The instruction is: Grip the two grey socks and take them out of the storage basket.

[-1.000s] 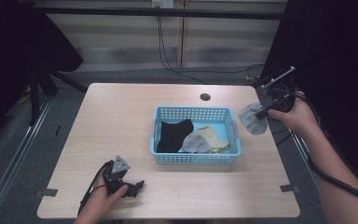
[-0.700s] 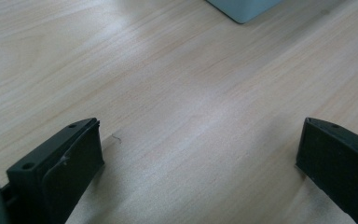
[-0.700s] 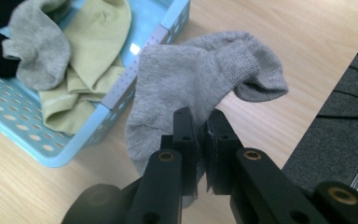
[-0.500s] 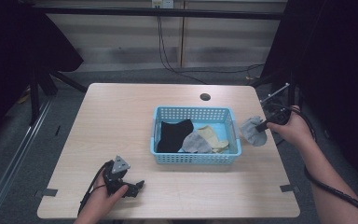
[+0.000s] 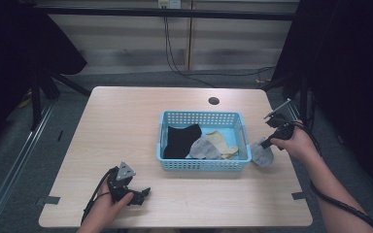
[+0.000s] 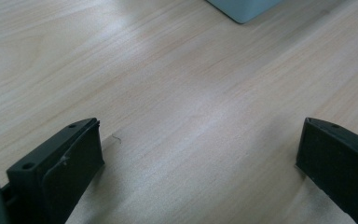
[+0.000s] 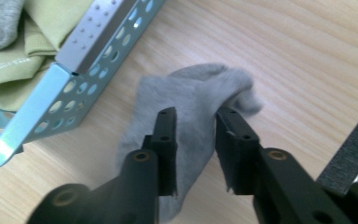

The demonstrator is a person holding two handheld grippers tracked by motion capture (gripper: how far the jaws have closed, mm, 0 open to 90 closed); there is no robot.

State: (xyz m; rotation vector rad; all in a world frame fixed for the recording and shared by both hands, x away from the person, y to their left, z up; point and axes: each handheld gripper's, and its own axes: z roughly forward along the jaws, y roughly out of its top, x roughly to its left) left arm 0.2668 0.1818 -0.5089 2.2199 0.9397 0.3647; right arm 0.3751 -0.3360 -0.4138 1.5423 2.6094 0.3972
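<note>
Right gripper view, item one: soft grey knitted sock, lying crumpled on the pale wooden table just outside the light-blue perforated plastic basket, near the table's right edge. Its long axis ran along the jaws, toe end beyond the tips. Right gripper: jaws just opening, parted, sock fabric between them, pads no longer pinching. Left gripper: jaws wide apart over bare wood near the front edge, well away; the right hand was nearer.
</note>
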